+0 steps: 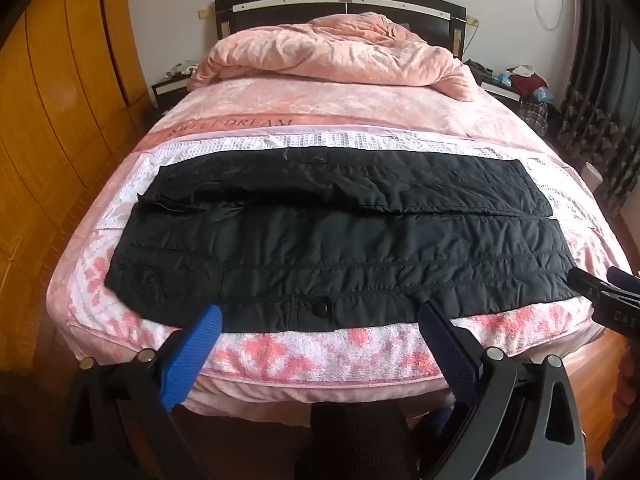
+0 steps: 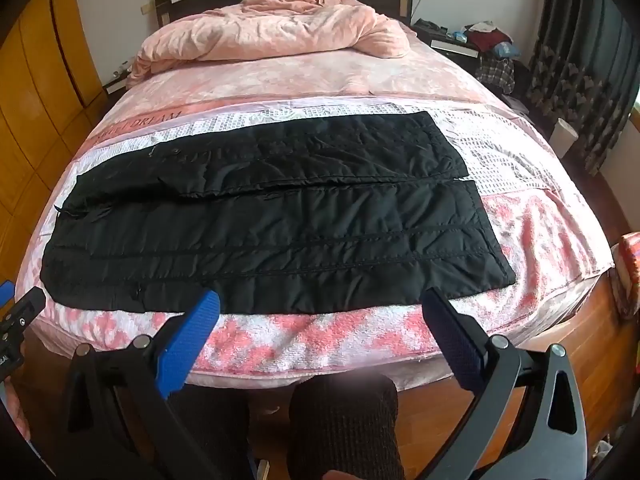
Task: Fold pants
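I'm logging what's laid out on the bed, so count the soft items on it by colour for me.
Black: 1, the padded pants spread flat across the foot of the bed.
Pink: 2, the crumpled quilt by the headboard and the patterned bed cover underneath.
Total: 3.

I count one pair of black quilted pants [image 1: 340, 240] on one bed [image 1: 320, 356], and one rumpled pink blanket [image 1: 332, 52]. I hold two tongs: my left tongs [image 1: 320, 314] and my right tongs [image 2: 320, 300].
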Action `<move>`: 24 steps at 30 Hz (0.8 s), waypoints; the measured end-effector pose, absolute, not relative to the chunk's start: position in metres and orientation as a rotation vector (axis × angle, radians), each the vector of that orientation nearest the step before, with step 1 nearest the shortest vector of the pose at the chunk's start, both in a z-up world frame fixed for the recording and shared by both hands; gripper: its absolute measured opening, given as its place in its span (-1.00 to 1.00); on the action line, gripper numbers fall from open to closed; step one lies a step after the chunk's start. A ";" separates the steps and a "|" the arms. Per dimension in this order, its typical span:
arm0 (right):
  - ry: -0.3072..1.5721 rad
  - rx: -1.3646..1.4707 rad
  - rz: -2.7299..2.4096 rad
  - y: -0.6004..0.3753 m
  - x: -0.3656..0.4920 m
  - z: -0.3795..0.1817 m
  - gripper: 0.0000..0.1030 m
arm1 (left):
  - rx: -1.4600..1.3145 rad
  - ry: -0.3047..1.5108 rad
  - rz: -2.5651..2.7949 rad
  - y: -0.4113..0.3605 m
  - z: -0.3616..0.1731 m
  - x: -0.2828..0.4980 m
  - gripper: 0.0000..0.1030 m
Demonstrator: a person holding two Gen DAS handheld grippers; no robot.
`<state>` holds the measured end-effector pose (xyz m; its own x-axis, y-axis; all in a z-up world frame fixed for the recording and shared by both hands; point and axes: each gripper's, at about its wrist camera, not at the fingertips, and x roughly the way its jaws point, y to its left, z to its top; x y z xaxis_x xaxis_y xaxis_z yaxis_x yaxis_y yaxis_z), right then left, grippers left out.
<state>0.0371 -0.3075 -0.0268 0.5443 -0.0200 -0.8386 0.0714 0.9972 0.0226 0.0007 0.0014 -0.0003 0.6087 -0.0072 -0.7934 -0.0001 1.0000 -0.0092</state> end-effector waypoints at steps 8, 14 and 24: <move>0.986 0.051 -0.062 -0.318 0.035 -0.027 0.96 | 0.017 0.909 0.008 0.000 -0.003 -0.001 0.93; 0.990 0.052 -0.079 -0.310 0.039 -0.025 0.96 | 0.024 0.910 0.010 0.000 0.001 -0.004 0.93; 0.984 0.055 -0.075 -0.312 0.038 -0.026 0.96 | 0.023 0.920 0.016 -0.002 -0.002 0.004 0.93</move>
